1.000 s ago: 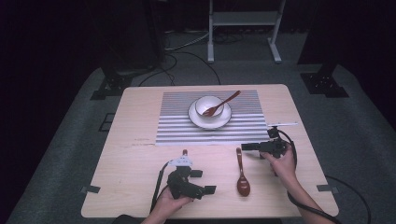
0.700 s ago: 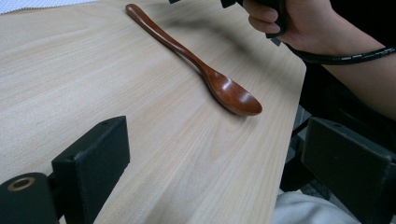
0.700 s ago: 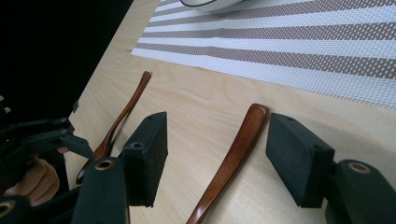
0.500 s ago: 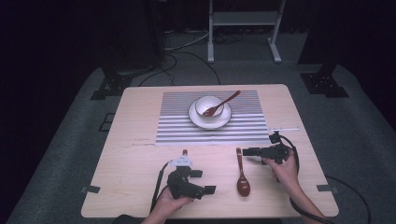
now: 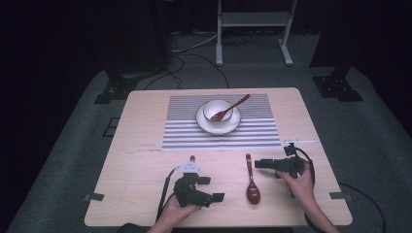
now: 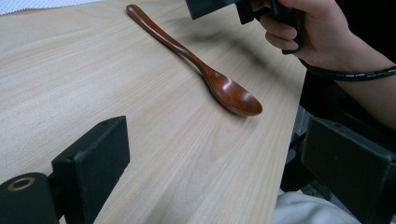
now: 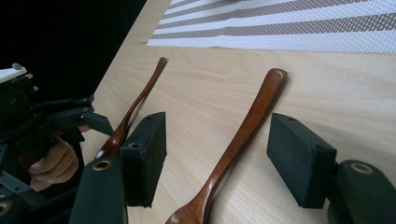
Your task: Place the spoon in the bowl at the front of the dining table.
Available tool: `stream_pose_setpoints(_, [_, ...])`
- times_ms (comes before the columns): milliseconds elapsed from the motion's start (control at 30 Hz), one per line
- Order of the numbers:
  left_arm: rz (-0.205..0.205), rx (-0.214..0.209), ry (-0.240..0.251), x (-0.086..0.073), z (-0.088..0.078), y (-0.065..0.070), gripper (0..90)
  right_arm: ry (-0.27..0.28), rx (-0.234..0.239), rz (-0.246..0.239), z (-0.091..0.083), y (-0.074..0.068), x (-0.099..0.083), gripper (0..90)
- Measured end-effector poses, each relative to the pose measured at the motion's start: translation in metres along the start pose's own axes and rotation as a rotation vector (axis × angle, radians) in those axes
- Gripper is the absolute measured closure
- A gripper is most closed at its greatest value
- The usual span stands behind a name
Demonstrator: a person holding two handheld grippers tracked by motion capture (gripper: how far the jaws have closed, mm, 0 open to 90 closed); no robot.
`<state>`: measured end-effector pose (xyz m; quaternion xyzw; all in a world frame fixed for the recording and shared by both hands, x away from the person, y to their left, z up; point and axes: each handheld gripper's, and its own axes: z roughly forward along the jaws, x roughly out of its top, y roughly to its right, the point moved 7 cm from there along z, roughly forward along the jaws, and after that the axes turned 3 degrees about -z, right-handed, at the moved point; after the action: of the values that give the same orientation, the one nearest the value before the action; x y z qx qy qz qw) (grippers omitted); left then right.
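High view, near edge first: the left gripper (image 5: 212, 189) sits low over the wooden table (image 5: 145, 194), close to its near edge. Its jaws are spread wide, with nothing between them. A slim wooden utensil (image 7: 140, 95) lies beside this gripper. Its working end is hidden, so its type cannot be told.

The wooden spoon (image 5: 251, 179) lies flat on bare table between the two grippers, with its bowl toward the person and its handle toward the striped placemat (image 5: 184, 136). The right gripper (image 5: 260, 164) is level with the handle. In the right gripper view its jaws stand apart on either side of the handle, with a gap at each pad: released, no grasp yet.

Farther out, a white bowl (image 5: 216, 108) stands on a white plate (image 5: 218, 127) at the middle of the placemat. Another wooden utensil (image 5: 231, 107) already rests in the bowl, its handle leaning over the rim.

Progress, as a judgement: one utensil is in the bowl. The spoon is at the approach stage; closing, lifting and carrying remain. The slim utensil also remains on the table.

Clearances: the spoon's bowl lies near the table's near edge, so a sideways nudge toward the person risks a drop. The path from the handle to the bowl crosses only flat placemat. The leaning handle takes up the bowl's right side, and the left side of the rim offers more room. The left gripper is well apart from that path.
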<state>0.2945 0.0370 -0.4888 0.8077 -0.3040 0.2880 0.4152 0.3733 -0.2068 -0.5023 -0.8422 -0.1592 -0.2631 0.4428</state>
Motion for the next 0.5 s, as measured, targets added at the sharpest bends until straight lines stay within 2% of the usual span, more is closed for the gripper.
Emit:
stream_pose_setpoints(267, [0.004,0.001,0.001,0.0,0.0,0.0,6.7,0.021,0.001,0.011,-0.01,0.0,-0.007,36.0])
stream_pose_setpoints(500, [0.006,0.0,0.003,0.0,0.0,0.0,6.7,0.027,-0.009,-0.002,-0.013,-0.001,-0.015,36.0])
